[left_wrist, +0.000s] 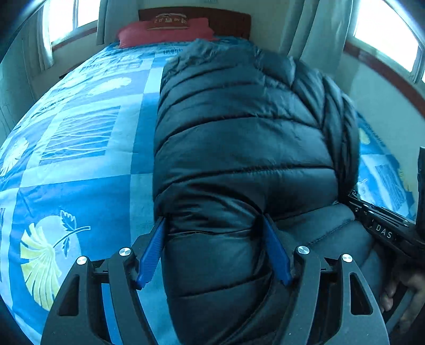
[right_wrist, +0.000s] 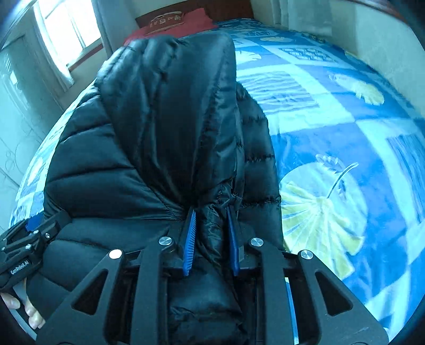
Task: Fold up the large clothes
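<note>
Across the frame's centre, the black puffer jacket (left_wrist: 239,148) lies on the blue bedspread (left_wrist: 79,164); left gripper (left_wrist: 215,223) and right gripper (right_wrist: 211,212) each clench its padded fabric.

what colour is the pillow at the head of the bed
Red: the pillow lies against the dark wooden headboard, clearest in the left wrist view.

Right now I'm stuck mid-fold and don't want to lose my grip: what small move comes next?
Probably carry both ends forward together toward the red pillow: the left gripper and right gripper each pinch the black puffer jacket near its close edge.
</note>
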The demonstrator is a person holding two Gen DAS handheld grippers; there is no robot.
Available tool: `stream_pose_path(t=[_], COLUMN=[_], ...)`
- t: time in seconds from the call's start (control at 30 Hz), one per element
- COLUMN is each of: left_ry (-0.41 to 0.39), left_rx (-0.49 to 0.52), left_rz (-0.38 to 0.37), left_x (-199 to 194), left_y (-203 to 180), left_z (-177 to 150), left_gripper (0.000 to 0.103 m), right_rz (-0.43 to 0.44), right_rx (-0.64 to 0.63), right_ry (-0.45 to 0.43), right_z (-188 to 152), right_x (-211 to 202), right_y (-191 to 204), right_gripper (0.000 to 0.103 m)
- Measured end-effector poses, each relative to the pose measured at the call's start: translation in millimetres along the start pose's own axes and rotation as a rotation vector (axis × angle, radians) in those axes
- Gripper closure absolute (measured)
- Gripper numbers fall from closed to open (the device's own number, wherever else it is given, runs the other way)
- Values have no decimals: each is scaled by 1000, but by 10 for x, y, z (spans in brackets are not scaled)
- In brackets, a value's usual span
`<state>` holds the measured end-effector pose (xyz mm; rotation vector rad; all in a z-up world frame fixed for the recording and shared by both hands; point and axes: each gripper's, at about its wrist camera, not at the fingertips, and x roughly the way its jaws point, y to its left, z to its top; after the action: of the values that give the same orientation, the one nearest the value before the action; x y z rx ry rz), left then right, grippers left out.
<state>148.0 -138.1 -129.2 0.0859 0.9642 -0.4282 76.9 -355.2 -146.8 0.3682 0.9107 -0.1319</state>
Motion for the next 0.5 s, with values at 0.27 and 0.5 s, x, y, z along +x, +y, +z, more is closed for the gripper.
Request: stream_pose_path(t=[0.27, 0.5], left_ry=[-35, -149], left_rx=[-10, -36], left_rz=[3, 25], left_x=[-202, -659], left_y=[71, 131], left_z=[-19, -174], left_gripper=[34, 34], right_rz=[-19, -52], right_rx=[23, -74], right_ry=[-50, -189], right_z=[31, -114], right_x=[-339, -1017], right_y=[53, 351], right_gripper=[63, 68])
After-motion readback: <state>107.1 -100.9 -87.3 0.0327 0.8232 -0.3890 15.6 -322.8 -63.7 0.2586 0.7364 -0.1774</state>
